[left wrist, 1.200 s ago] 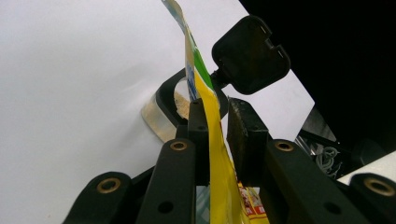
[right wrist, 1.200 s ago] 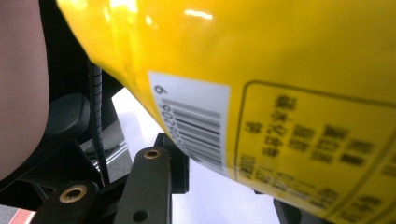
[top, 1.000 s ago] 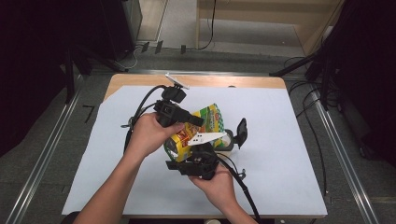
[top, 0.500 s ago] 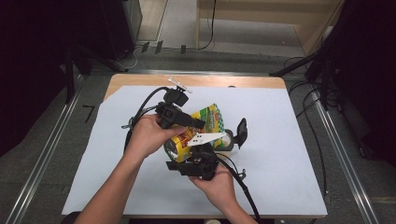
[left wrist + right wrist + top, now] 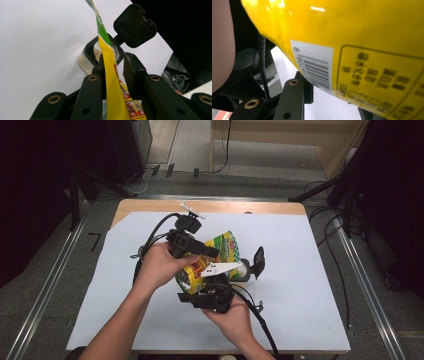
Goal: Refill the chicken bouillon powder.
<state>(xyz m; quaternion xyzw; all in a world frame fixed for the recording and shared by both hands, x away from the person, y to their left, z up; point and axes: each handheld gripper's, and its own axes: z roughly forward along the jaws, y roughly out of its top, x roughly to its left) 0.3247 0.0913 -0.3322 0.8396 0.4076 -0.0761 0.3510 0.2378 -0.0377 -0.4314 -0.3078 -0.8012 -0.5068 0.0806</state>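
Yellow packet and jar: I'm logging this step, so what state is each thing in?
Yellow packet: lifted off the table, tilted over the jar.
Jar: open, some pale contents inside.
Jar lid: flipped back, still hinged.
Left gripper: one pad touches the packet, a gap at the other.
Right gripper: under the packet; grip unclear.

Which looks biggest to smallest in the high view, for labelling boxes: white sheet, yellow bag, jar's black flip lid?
1. White sheet, by far.
2. Yellow bag, partly hidden by hands and grippers.
3. Black flip lid, seen partly edge-on, so it may look smaller than it is.
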